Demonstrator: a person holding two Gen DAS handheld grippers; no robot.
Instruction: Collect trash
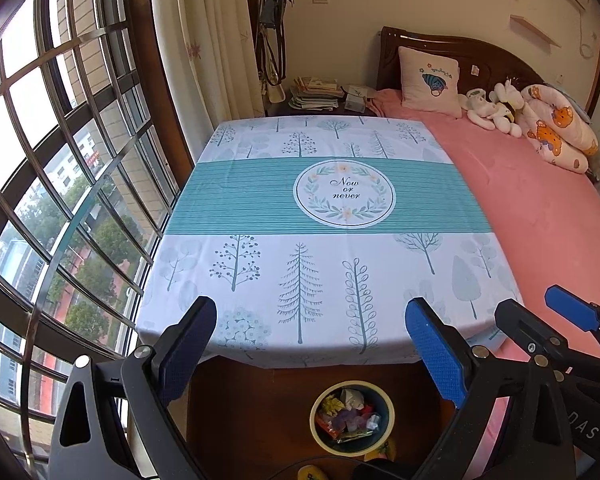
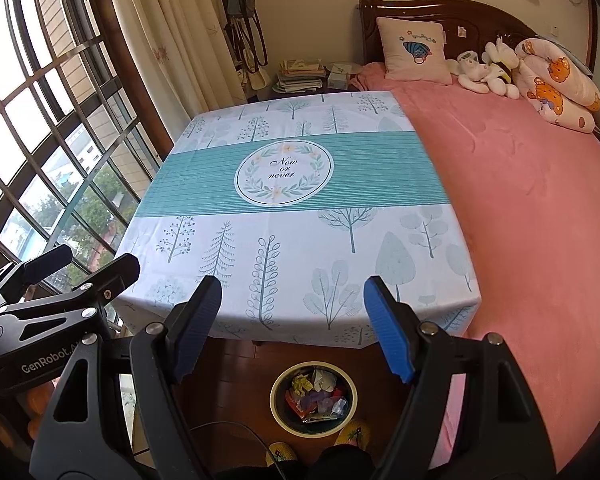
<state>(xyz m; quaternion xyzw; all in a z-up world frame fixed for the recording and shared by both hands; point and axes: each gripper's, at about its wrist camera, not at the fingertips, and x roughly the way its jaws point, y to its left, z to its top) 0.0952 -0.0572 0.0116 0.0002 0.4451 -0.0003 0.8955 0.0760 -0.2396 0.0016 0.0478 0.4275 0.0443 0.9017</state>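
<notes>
A round dark bin [image 1: 385,403] [image 2: 279,411] with a pale rim stands on the wooden floor below the table's near edge. Crumpled paper and coloured wrappers [image 1: 350,416] [image 2: 315,396] lie inside it. The table [image 1: 320,280] [image 2: 300,248] wears a white and teal tree-print cloth with nothing on it. My left gripper [image 1: 314,344] hangs open over the table's near edge, above the bin, and holds nothing. My right gripper [image 2: 294,322] is open too, beside the left one, above the bin, and holds nothing. Each gripper shows at the edge of the other's view.
A bed with a pink cover [image 1: 540,208] [image 2: 520,200] runs along the table's right side, with a pillow and soft toys at its head. A barred window [image 1: 60,160] fills the left. Books are stacked on a nightstand [image 1: 316,94] behind the table. Yellow slippers [image 2: 354,434] show by the bin.
</notes>
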